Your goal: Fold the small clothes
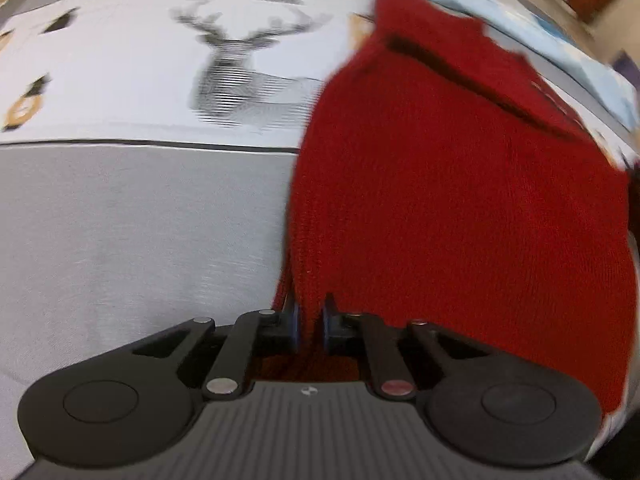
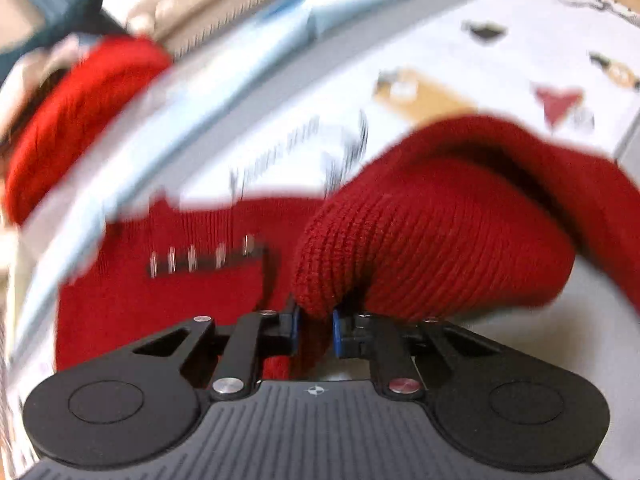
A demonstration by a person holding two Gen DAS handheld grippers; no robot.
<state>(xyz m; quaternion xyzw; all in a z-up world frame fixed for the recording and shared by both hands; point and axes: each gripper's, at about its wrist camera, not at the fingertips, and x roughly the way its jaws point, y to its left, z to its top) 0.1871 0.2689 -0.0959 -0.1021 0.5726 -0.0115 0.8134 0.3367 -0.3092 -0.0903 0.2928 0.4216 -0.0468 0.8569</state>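
A small red knitted garment (image 1: 460, 200) hangs and spreads over the right half of the left wrist view. My left gripper (image 1: 311, 326) is shut on its lower edge, with the knit pinched between the blue pads. In the right wrist view the same red garment (image 2: 420, 232) is bunched into a thick fold right in front of my right gripper (image 2: 316, 328), which is shut on it. A row of small white marks (image 2: 200, 258) shows on the flat red part behind. Both views are blurred by motion.
A grey-white cloth (image 1: 132, 232) with a printed deer head (image 1: 232, 72) covers the surface below. A light blue sheet (image 2: 224, 56) lies along its far edge. Printed shapes, one a red triangle (image 2: 558, 102), show on the cloth at right.
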